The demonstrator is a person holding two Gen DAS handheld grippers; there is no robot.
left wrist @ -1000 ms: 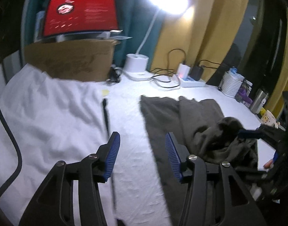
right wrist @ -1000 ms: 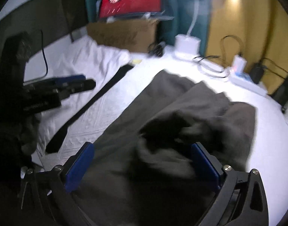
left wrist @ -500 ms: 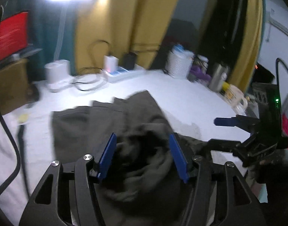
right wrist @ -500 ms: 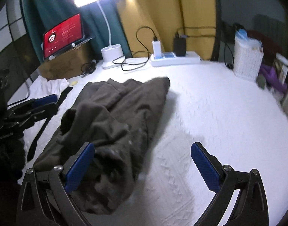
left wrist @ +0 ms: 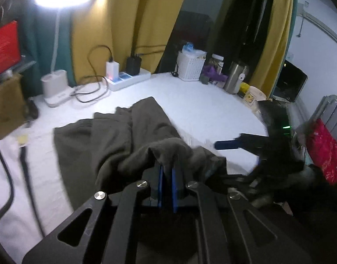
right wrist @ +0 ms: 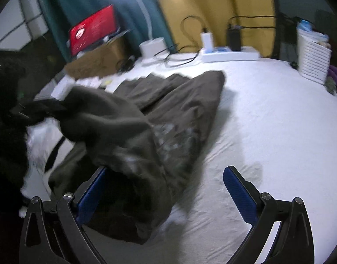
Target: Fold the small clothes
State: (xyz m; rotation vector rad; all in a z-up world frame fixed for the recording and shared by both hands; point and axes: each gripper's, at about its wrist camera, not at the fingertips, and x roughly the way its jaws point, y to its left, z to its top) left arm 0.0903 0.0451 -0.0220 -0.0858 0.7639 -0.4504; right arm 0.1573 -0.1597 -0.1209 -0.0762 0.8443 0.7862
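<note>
The right part of the white surface (right wrist: 267,118) is bare and a claw can pass there freely. The dark garment (right wrist: 168,118) covers the middle and left part. Along the far edge stand a lamp base (left wrist: 55,85), loose cables (left wrist: 89,92), a power strip (left wrist: 128,78), a white basket (left wrist: 190,67) and a metal cup (left wrist: 234,79). At the left a cardboard box (right wrist: 93,62) closes the way, and a black strap (left wrist: 27,171) lies beside the garment.

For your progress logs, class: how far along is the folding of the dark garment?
Done: nothing is folded; the dark garment lies rumpled on the white sheet. In hand: the left gripper is shut on a bunched edge, while the right gripper is open beside the cloth. Left: spreading it flat and every fold.
</note>
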